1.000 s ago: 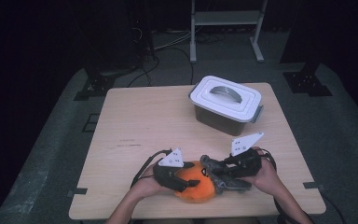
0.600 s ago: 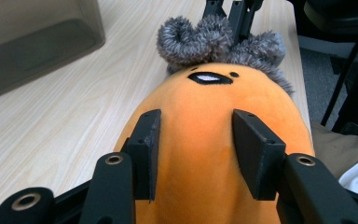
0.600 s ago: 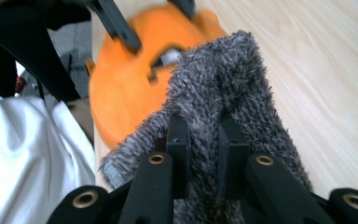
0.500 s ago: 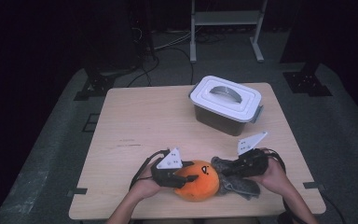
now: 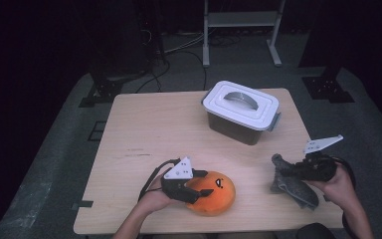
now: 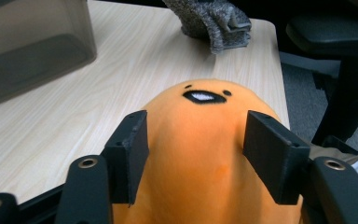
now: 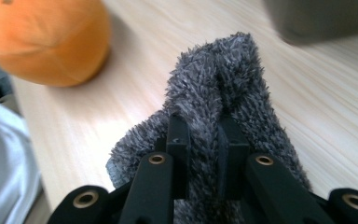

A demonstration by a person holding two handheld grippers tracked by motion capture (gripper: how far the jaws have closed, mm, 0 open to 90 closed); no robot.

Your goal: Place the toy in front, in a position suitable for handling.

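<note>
A: Items on table: one orange plush toy [image 5: 212,193], one grey fuzzy cloth [image 5: 292,183], one lidded plastic box [image 5: 240,111]. Locations?

B: Plush toy sits at six o'clock on the table [image 5: 144,134], near the front edge. Cloth lies at four o'clock, by the right edge. Box stands at one o'clock, lid on, apart from both.

A: Left gripper [image 6: 193,149]?

B: Jaws straddle the toy's rear end, one pad on each flank; they have just been opening, and from the left gripper view I cannot tell whether the pads press the plush or merely rest beside it. Toy's long axis runs straight ahead of the fingers, face end pointing away, toward the cloth.

A: Right gripper [image 7: 204,140]?

B: Pads together, pinching a fold of the cloth; the rest of the cloth trails ahead of the jaws onto the wood.

A: Relation governing the next move?

B: Cloth lies at three o'clock from the toy, well apart. The right hand is nearer the box, which lies at eleven o'clock from that gripper, so the cloth probably goes there.
</note>
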